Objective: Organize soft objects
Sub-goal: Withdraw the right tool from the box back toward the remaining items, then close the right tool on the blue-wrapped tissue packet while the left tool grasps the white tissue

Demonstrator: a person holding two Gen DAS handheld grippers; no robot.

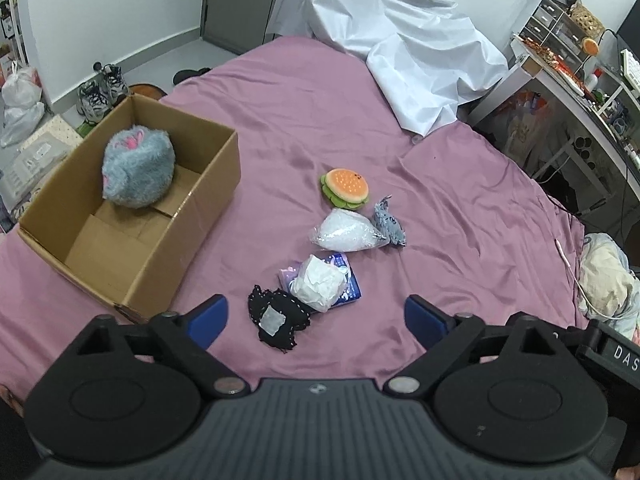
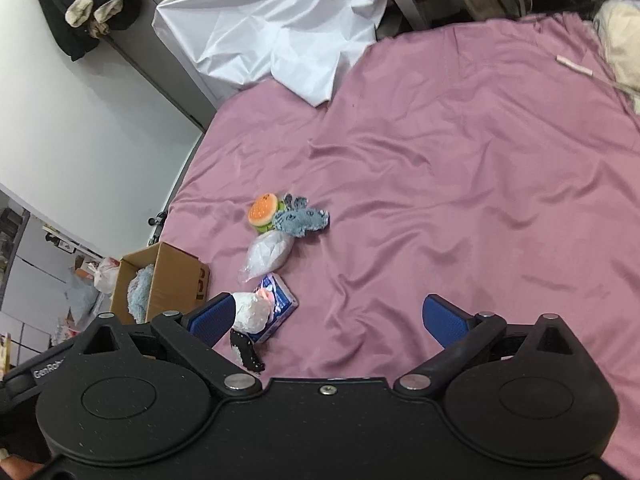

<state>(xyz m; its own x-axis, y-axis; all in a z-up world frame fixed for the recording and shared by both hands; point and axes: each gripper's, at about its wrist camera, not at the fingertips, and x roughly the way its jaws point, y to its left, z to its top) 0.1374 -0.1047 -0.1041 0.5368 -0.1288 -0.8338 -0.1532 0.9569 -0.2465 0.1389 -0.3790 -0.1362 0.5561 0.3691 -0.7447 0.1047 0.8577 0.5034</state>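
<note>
Nearest my left gripper [image 1: 316, 318], whose jaws stand wide and hold nothing, lies a black lacy cloth [image 1: 278, 322] on the pink bedsheet [image 1: 460, 208]. Touching it is a white crumpled bundle [image 1: 318, 282] resting on a blue-and-purple packet [image 1: 348, 276]. Further off lie a clear bag of white stuffing [image 1: 348, 230], a small grey plush [image 1: 388, 222] and a burger plush [image 1: 346, 188], clustered together. To my left the open cardboard box [image 1: 200, 204] sits on the bed, holding one fluffy grey-blue plush [image 1: 138, 168] at its far end. My right gripper [image 2: 328, 320] also hangs wide open and empty over bare sheet, the bundle just beside its left finger.
</note>
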